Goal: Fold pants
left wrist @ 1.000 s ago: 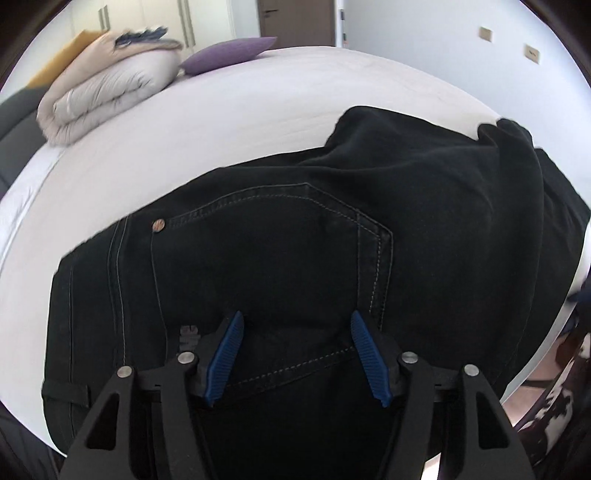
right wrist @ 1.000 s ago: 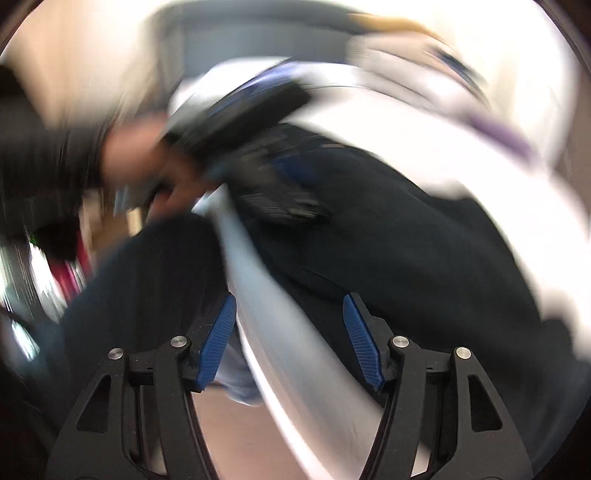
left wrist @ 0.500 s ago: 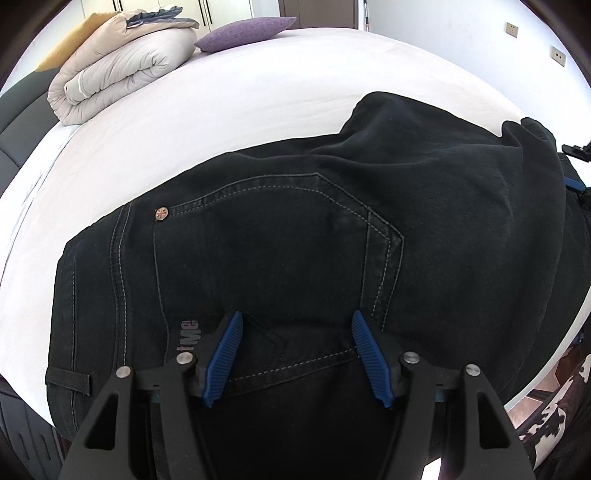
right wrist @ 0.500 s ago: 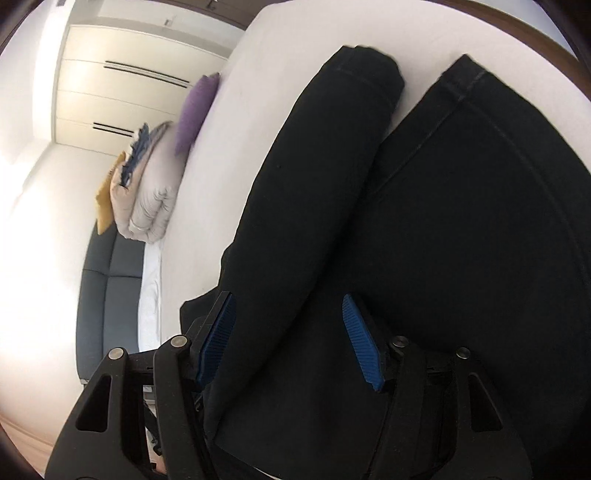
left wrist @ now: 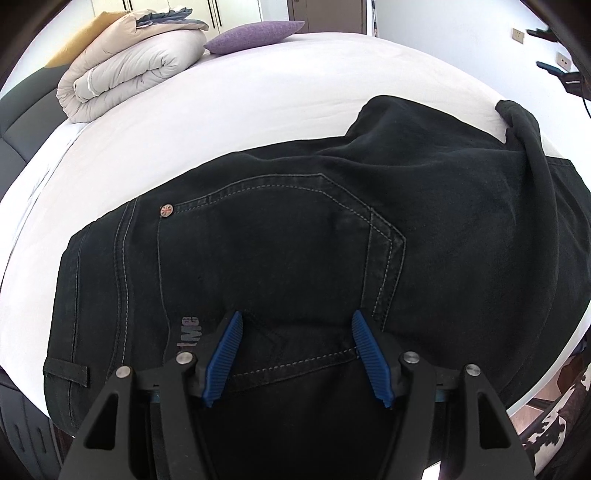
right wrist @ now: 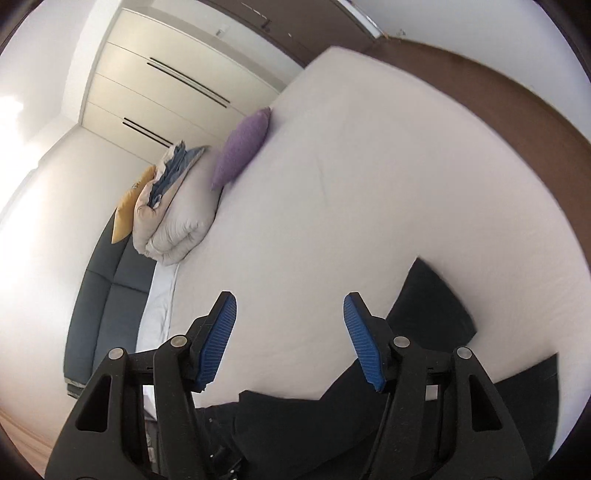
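Black jeans (left wrist: 277,258) lie flat on a white bed (left wrist: 295,92), back pocket and a copper rivet facing up, with a rumpled leg fold at the right. My left gripper (left wrist: 295,321) is open, pointing steeply down, its blue pads straddling the cloth just below the pocket without pinching it. In the right wrist view my right gripper (right wrist: 289,299) is open and empty above the bare sheet (right wrist: 369,184). Parts of the jeans (right wrist: 428,306) show below it and to its right.
A rolled beige duvet (left wrist: 125,74) and a purple pillow (left wrist: 255,33) sit at the far end of the bed. A dark grey headboard (right wrist: 107,306) and a wardrobe (right wrist: 166,85) lie beyond. A black-and-white patterned rug (left wrist: 554,424) shows past the bed's near right edge.
My right gripper swept from the bed's edge across the jeans, rolled and rose, and now looks over bare sheet. The left gripper stayed almost still over the pocket.
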